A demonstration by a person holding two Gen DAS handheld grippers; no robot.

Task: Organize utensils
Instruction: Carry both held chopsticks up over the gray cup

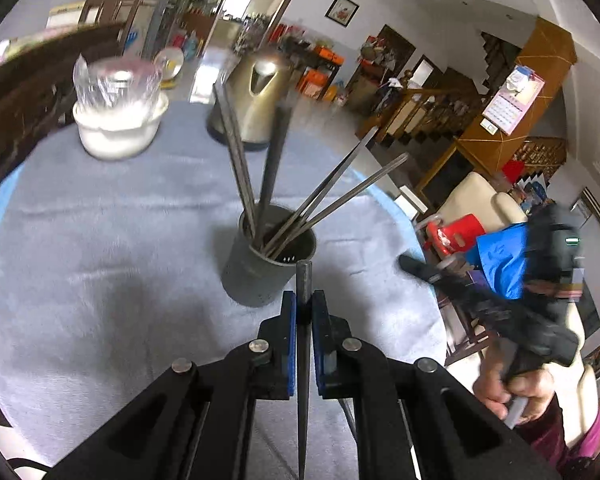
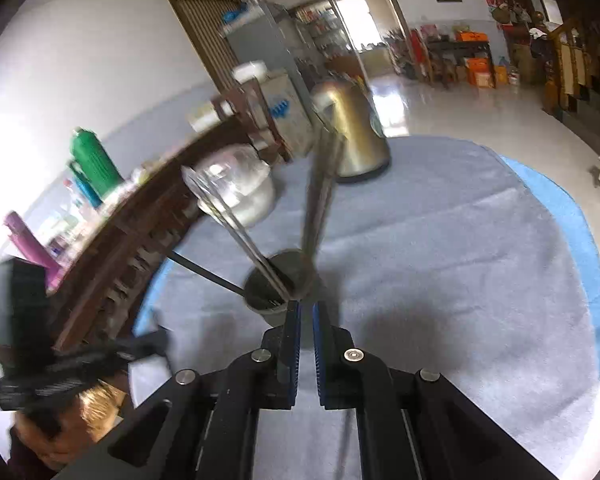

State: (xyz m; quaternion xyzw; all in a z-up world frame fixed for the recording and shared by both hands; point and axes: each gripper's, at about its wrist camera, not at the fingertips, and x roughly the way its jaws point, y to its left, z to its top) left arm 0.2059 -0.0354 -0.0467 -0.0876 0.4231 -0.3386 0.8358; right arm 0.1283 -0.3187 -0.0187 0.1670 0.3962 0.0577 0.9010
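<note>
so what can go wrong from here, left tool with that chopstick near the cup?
1. The left tool clamps one chopstick whose top end points at the cup; four chopsticks already splay across the opening, so it could snag on them.
2. The cup is tall and narrow with its load leaning; a nudge on the rim might tip it.
3. The right tool sits close to the cup, so the two tools could collide.
</note>
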